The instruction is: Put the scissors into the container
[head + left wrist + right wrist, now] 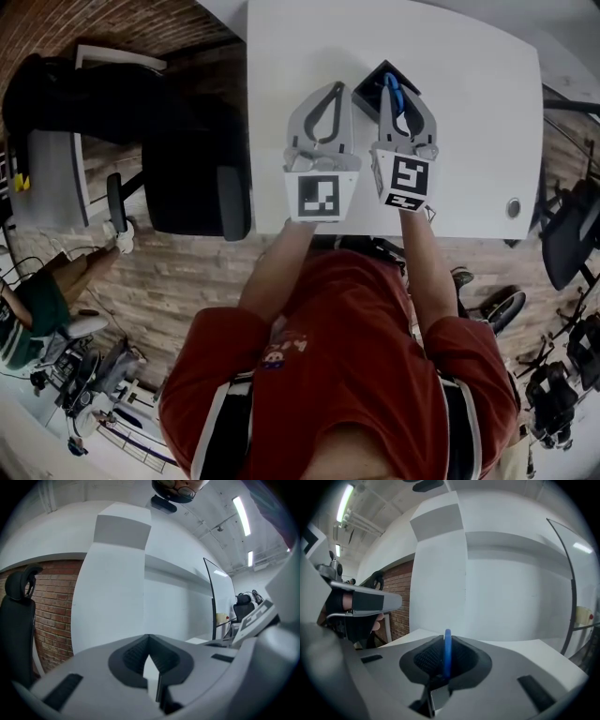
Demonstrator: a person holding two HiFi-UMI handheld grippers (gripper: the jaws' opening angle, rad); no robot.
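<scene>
The right gripper (392,84) is pinching the blue scissors (447,648) in its jaws right over the black container (367,92) on the white worktop (478,112), not yet letting go, while the left gripper (330,89) is holding nothing, jaws together.

Left tongs (149,638) closed, empty; right tongs (446,641) beside them pinch the scissors (447,657).

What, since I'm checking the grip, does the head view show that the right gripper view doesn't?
Head view only: the dark container, at the tip of the right gripper. Right gripper view only: its jaws closed on the blue handle of the scissors. Both: that blue handle, the white table and the left gripper alongside.
</scene>
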